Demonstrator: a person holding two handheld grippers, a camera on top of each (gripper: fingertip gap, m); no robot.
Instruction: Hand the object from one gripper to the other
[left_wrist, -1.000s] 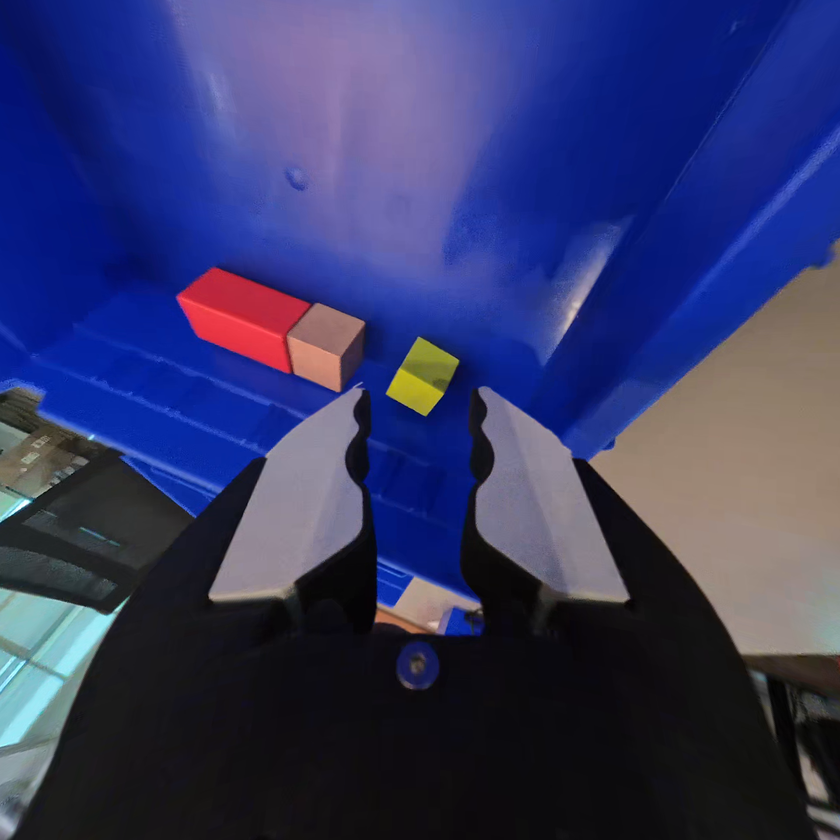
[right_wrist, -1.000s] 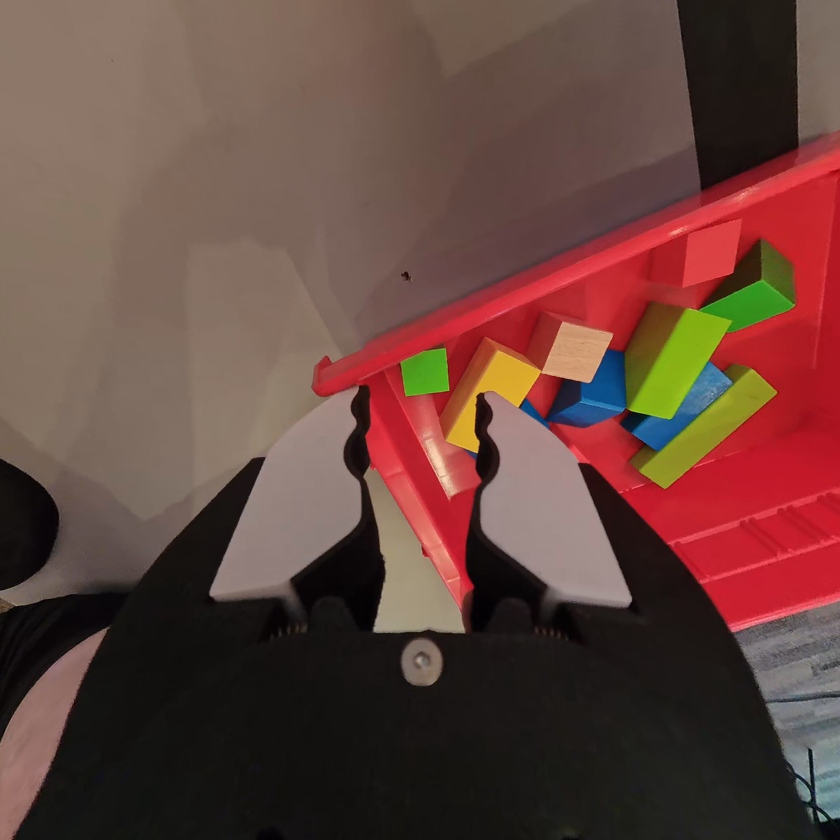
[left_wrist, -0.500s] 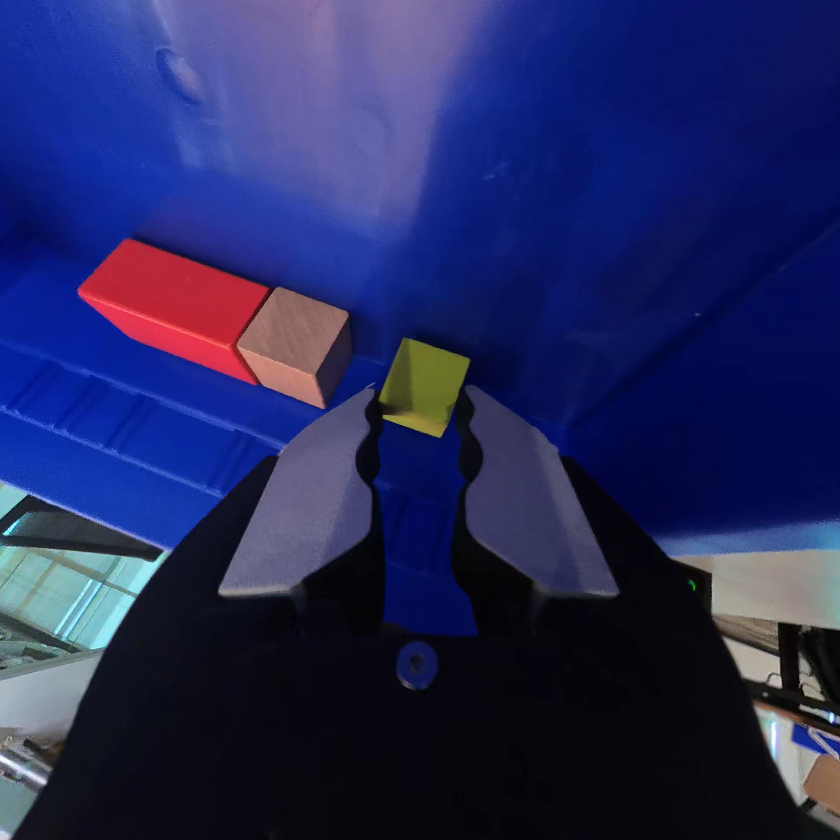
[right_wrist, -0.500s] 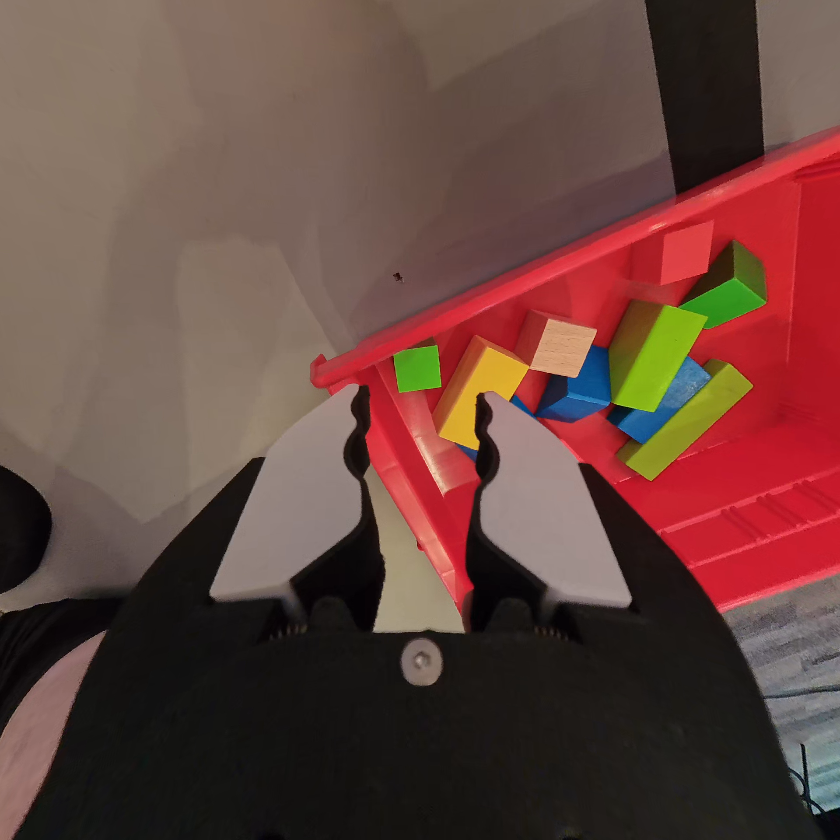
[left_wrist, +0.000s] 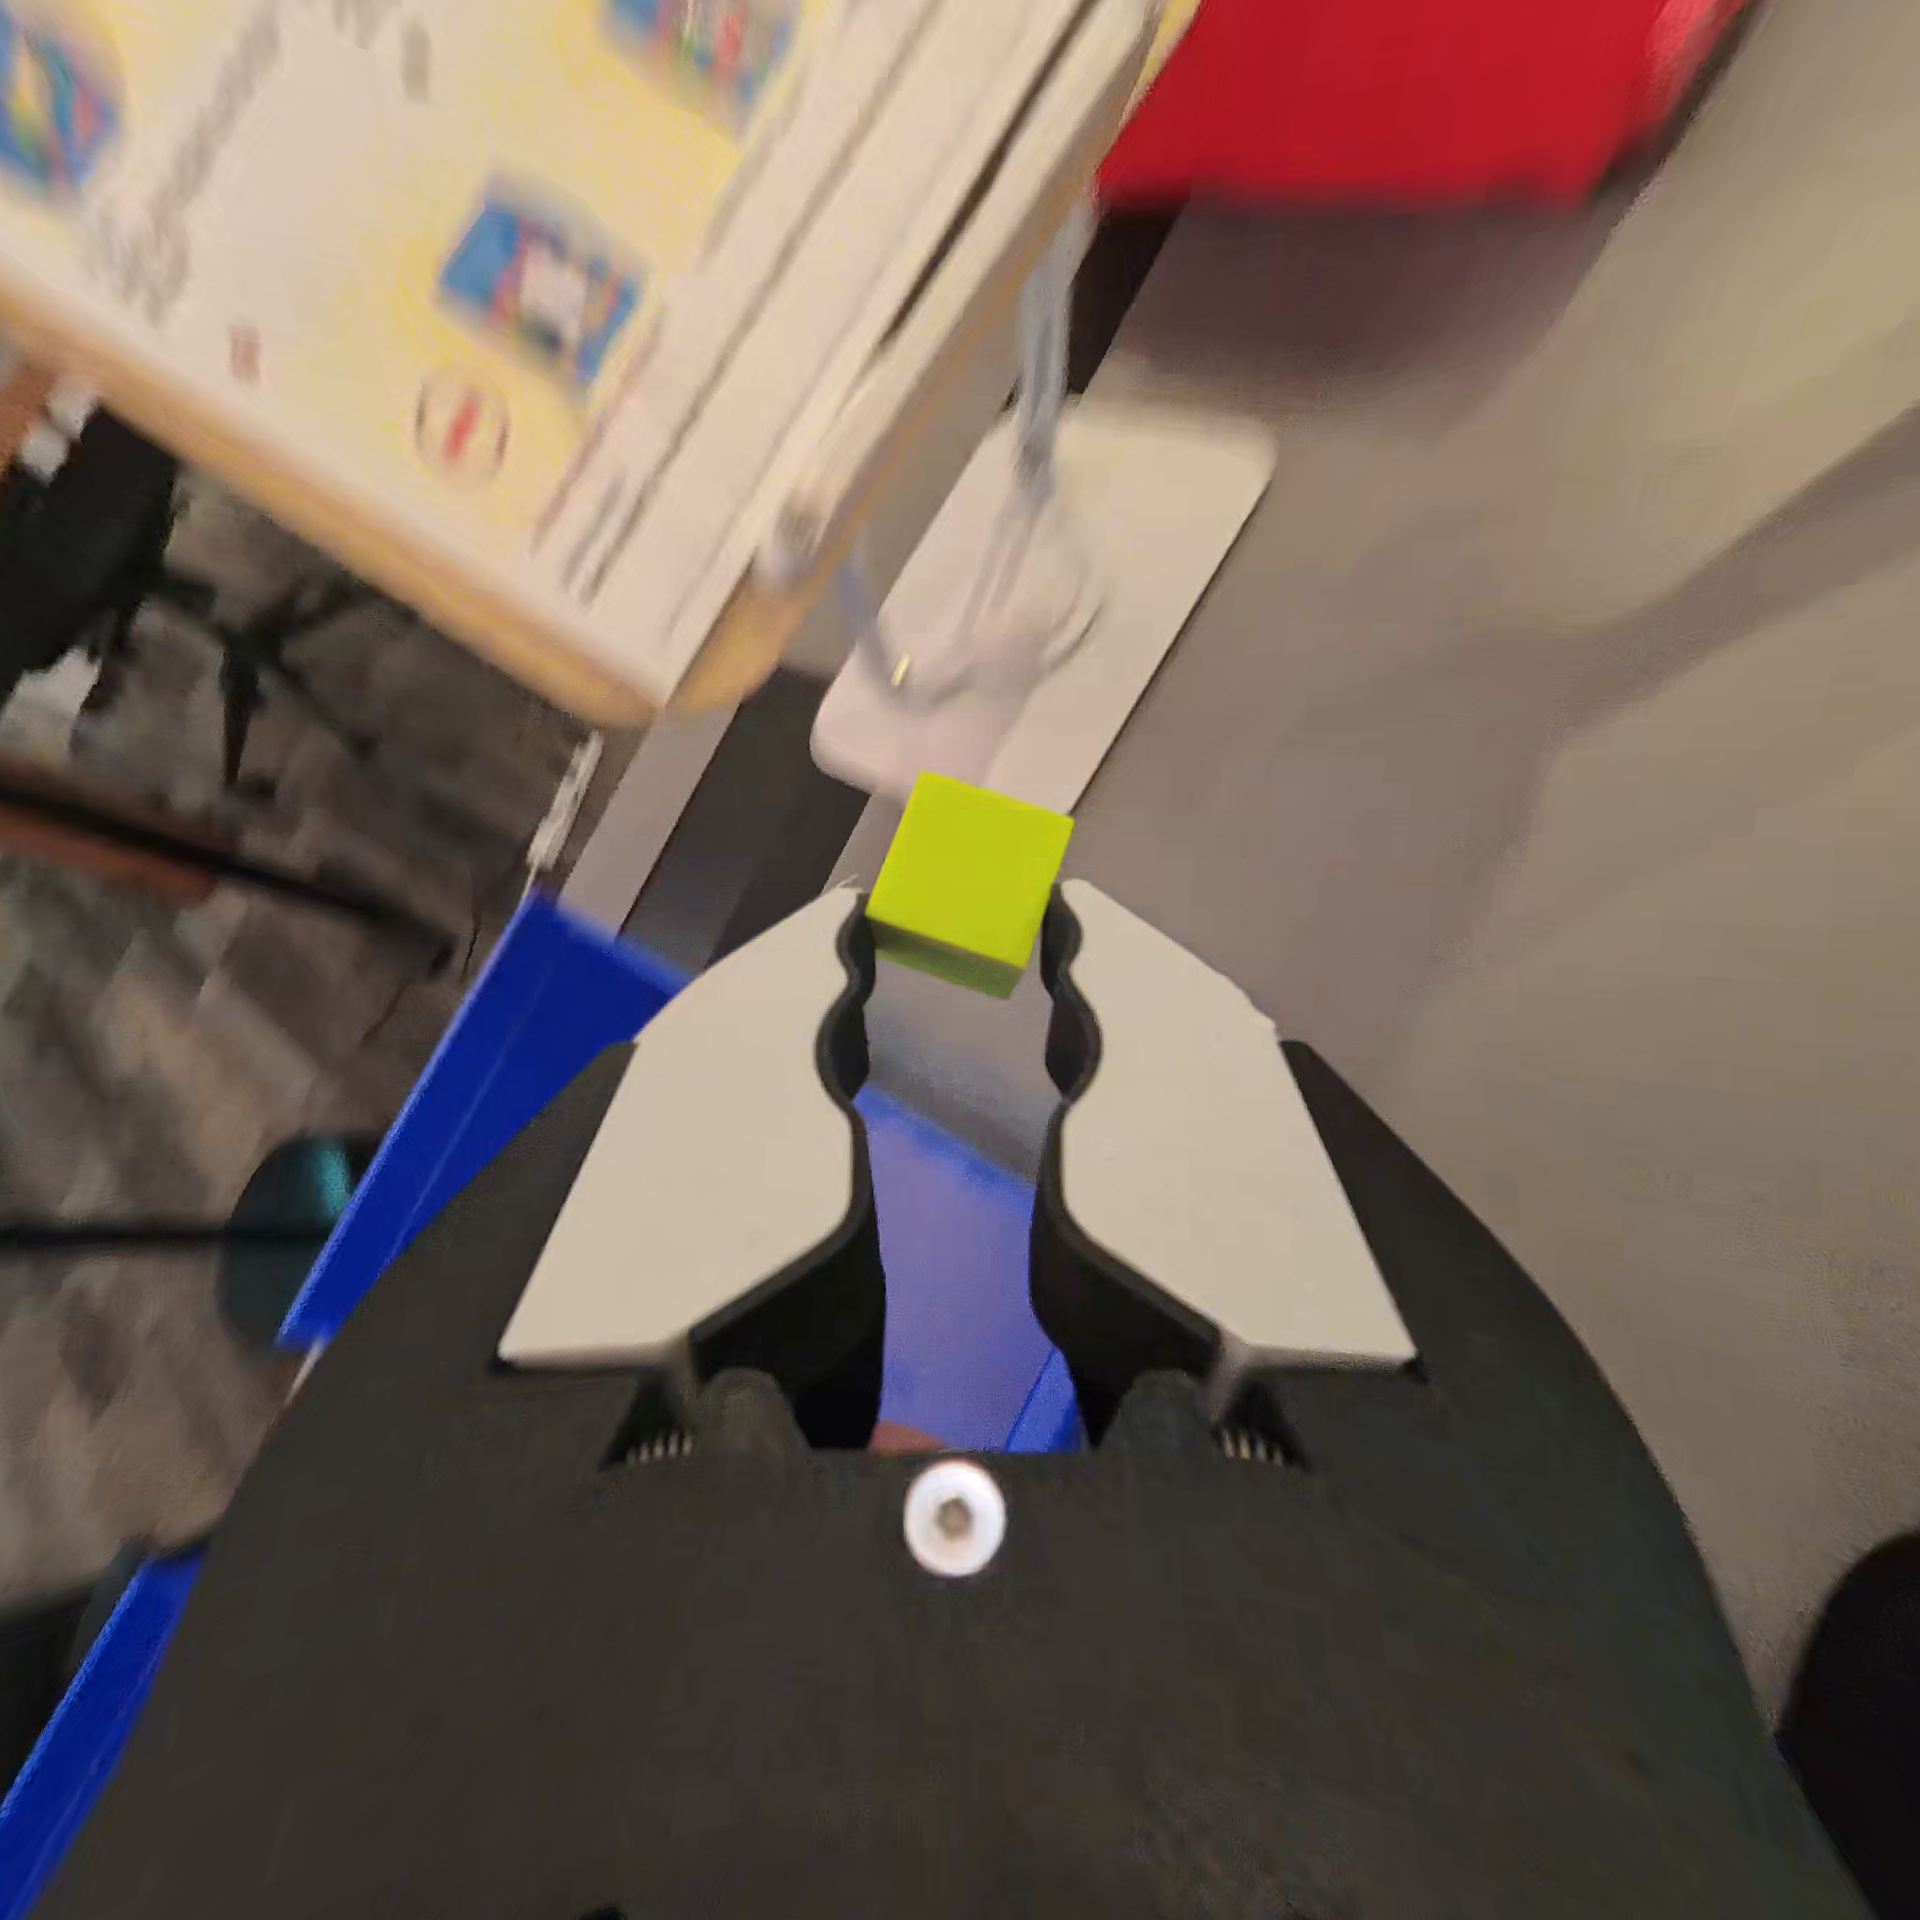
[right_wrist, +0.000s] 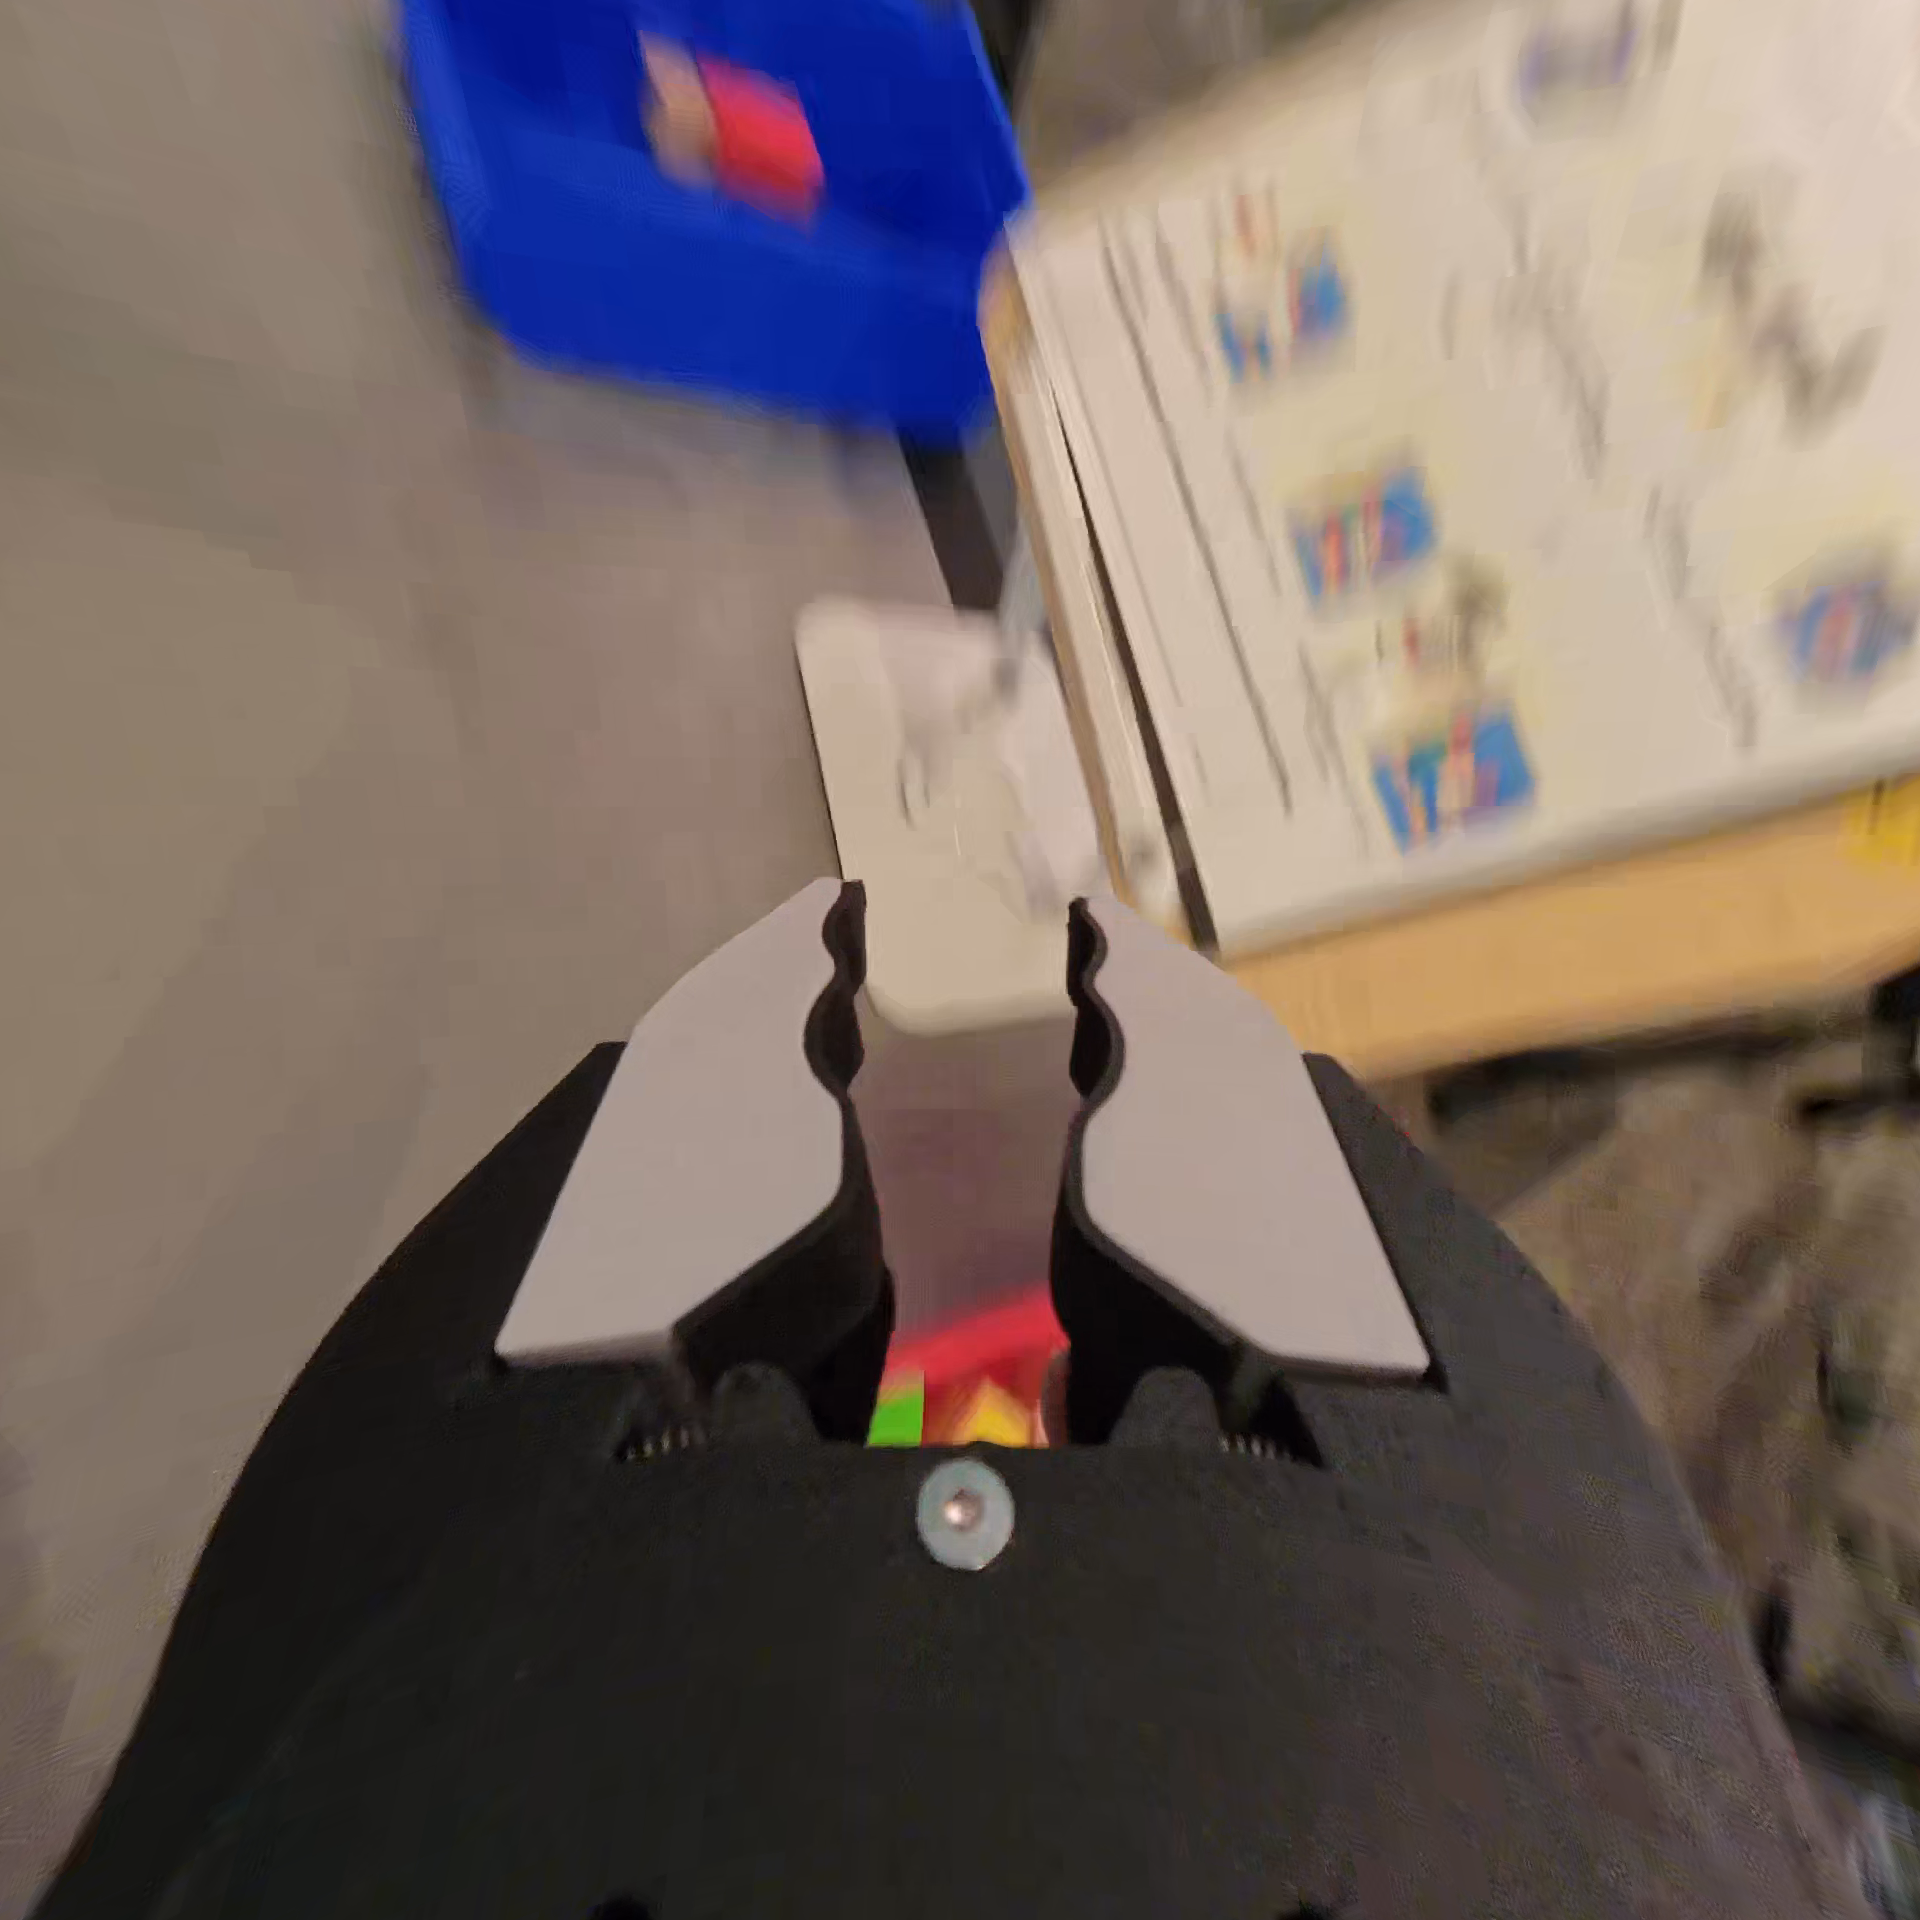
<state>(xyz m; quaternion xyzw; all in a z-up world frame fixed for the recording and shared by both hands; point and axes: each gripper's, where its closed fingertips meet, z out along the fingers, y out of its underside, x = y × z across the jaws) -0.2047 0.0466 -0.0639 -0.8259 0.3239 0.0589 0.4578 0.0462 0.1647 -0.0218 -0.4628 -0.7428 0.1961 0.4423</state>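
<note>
My left wrist camera looking along its fingers over the blue bin (left_wrist: 488, 1101), my right likewise, both blurred, both catching the printed board (right_wrist: 1507, 540) and white plate (left_wrist: 1049, 603).

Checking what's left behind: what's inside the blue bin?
In the blue bin, a blurred red block and a tan one beside it. The near wall hides the rest.
</note>
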